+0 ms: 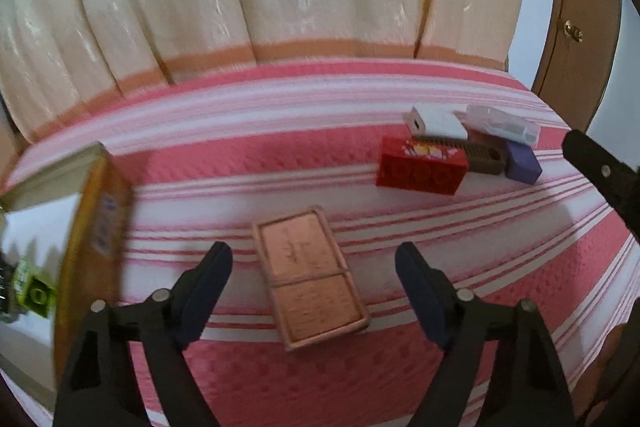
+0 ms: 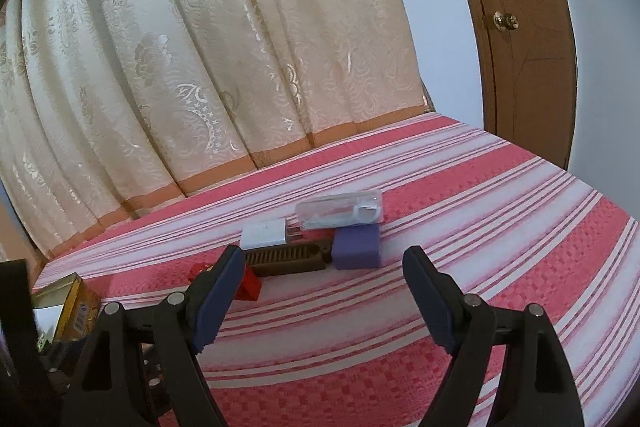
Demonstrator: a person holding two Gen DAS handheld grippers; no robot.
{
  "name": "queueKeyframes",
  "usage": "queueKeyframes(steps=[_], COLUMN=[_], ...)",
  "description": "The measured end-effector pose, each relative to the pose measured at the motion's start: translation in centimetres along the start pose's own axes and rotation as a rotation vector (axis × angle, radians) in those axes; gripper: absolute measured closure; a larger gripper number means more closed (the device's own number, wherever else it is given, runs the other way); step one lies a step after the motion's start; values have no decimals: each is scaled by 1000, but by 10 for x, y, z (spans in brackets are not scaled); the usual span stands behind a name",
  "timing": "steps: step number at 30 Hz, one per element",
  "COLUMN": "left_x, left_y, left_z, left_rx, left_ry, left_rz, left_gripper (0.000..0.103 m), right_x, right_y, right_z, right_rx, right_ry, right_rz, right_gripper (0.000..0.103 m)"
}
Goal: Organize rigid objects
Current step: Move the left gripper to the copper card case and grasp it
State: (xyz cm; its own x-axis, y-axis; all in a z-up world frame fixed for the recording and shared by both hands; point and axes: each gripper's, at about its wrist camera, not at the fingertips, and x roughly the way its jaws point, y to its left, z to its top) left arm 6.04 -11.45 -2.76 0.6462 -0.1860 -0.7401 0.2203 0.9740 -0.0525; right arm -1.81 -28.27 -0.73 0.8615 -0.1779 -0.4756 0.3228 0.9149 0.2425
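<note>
The left gripper (image 1: 314,273) hangs with its jaws spread wide and nothing between them, just above a flat copper-coloured case (image 1: 310,277) that lies on the pink-and-white striped bedcover (image 1: 240,163). The case has two panels and lies lengthways between the blue-padded fingers (image 1: 204,291), touching neither. Taking the case as the landmark, a cluster of small things lies well beyond it and to its right: a red toy brick (image 1: 422,169) nearest, a brown ridged comb-like piece (image 1: 478,155) just behind the brick and touching it, a white charger block (image 1: 438,123) leaning on top of the brown piece, a clear plastic case (image 1: 502,125) resting over the far end, and a purple block (image 1: 522,163) at the right end of the group. To the left of the copper case stands an open yellow tin (image 1: 94,231), blurred, with a green brick (image 1: 38,295) showing inside it. The right gripper (image 2: 324,291) is likewise wide open and empty, poised over the bedcover (image 2: 500,207) near that same cluster; in its view the purple block (image 2: 357,247) lies between the fingers and farther on, the brown piece (image 2: 290,259) just left of it, the charger (image 2: 266,235) and clear case (image 2: 340,213) behind, and the red brick (image 2: 248,285) is partly hidden by the left finger (image 2: 218,301). The tin (image 2: 74,303) appears at the far left. A cream patterned curtain (image 2: 200,67) hangs behind the bed.
</note>
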Motion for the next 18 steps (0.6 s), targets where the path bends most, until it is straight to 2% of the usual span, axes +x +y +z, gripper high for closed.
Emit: queueKeyframes(steps=[3, 8, 9, 11, 12, 18], left_x=[10, 6, 4, 3, 3, 11], left_y=[3, 1, 2, 5, 6, 11], left_z=[-1, 0, 0, 0, 0, 9], left_rx=[-45, -53, -57, -67, -71, -40], left_ry=[61, 52, 47, 38, 35, 37], left_rz=[-46, -71, -80, -94, -104, -150], left_gripper=[24, 26, 30, 55, 57, 58], right_x=[2, 5, 6, 6, 6, 8], right_y=[0, -3, -4, -4, -4, -6], right_z=[0, -2, -2, -3, -4, -5], right_rx=[-2, 12, 15, 16, 14, 21], right_ry=[9, 34, 36, 37, 38, 46], right_rz=[4, 8, 9, 8, 5, -1], right_gripper=[20, 20, 20, 20, 20, 20])
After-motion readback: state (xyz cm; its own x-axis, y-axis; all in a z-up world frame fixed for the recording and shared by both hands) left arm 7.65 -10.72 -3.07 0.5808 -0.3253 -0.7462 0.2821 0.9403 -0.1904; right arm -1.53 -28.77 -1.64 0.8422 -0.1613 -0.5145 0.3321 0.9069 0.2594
